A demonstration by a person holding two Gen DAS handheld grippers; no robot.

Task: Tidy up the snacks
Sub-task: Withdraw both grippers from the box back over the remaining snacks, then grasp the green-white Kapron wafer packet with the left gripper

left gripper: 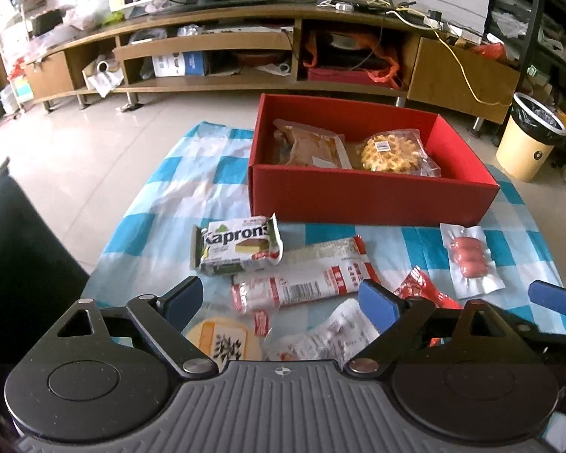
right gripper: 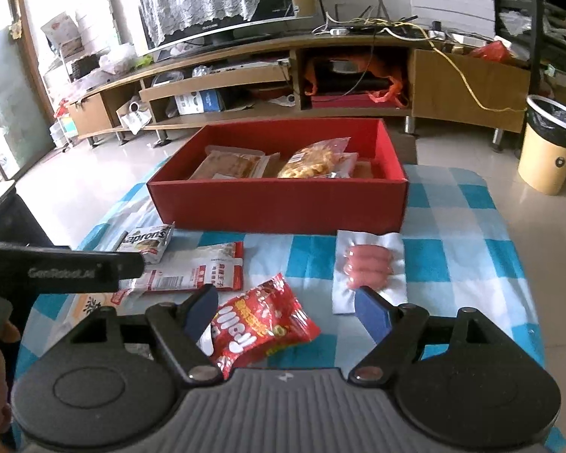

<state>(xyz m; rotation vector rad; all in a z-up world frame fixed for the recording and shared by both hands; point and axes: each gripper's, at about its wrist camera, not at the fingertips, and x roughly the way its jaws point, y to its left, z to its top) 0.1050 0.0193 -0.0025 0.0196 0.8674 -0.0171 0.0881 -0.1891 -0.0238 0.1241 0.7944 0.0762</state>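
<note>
A red box point(left gripper: 369, 198) point(right gripper: 279, 204) stands at the far side of the checked cloth, with a brown snack pack point(left gripper: 309, 147) and a yellow waffle pack point(left gripper: 390, 153) inside. In front lie a Kaprons pack point(left gripper: 239, 245) point(right gripper: 147, 241), a long red-white pack point(left gripper: 302, 277) point(right gripper: 196, 268), a sausage pack point(left gripper: 471, 260) point(right gripper: 369, 264), a red bag point(right gripper: 260, 321) and a yellow pack point(left gripper: 222, 339). My left gripper point(left gripper: 281, 302) is open above the red-white pack and a clear wrapper point(left gripper: 328, 336). My right gripper point(right gripper: 288, 313) is open over the red bag, and one of its fingers point(left gripper: 554, 298) shows in the left wrist view.
The blue-white checked cloth point(right gripper: 452, 249) covers a low table. A wooden TV stand point(left gripper: 245, 56) runs along the back. A yellow waste bin point(left gripper: 532, 139) stands on the floor at the right. A dark seat point(left gripper: 15, 245) is at the left.
</note>
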